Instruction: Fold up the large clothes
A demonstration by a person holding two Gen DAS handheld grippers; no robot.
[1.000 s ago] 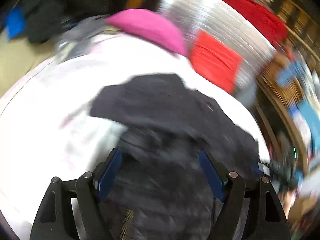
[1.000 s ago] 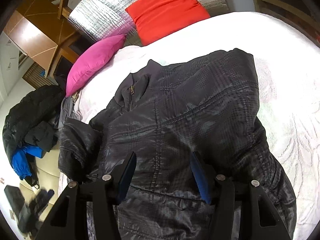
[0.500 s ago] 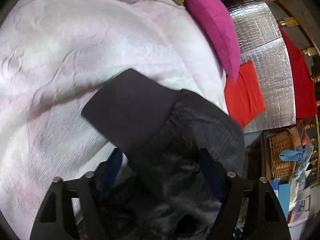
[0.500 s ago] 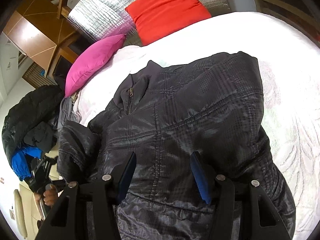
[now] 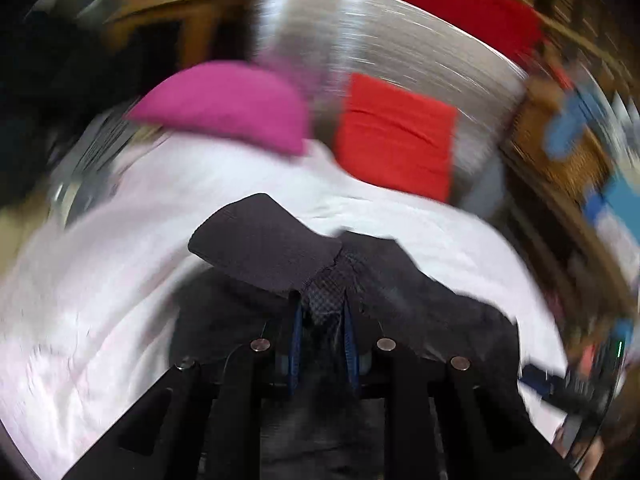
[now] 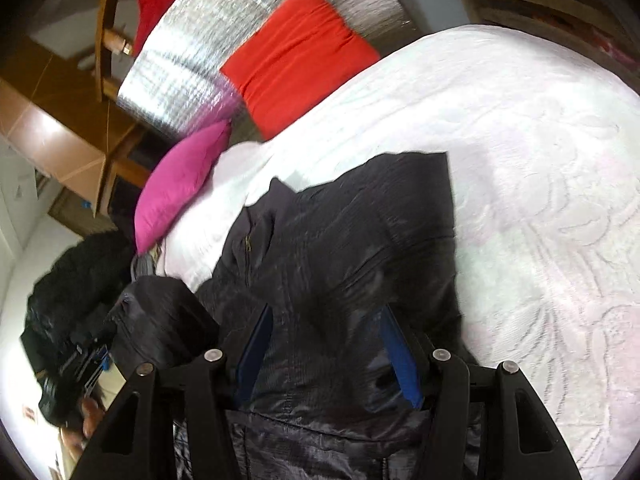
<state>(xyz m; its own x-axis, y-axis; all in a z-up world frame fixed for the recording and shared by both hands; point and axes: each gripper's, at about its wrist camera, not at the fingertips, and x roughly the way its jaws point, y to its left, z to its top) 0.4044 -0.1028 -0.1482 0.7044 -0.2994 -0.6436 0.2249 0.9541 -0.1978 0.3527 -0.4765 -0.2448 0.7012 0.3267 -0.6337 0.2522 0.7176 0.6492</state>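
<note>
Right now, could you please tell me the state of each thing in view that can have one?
Dark jacket: lying rumpled on the bed, not yet folded flat.
Left gripper: jaws just closed, pinching a fold of jacket fabric.
Right gripper: jaws apart over the jacket, gripping nothing.
White bedspread: spread out under the jacket.
Pink cushion: resting at the bed's edge.
Red cushion: leaning on the silver panel.

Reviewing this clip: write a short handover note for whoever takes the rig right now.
Left tongs: jaws have just been closing, now pinched on a fold of the dark jacket.
Right tongs: open, blue pads apart over the jacket body, not gripping.
Jacket lies on the white bedspread, collar towards the pink pillow.
Done: one edge gripped.
Left: probably carry that edge across, then finish the folds.
</note>
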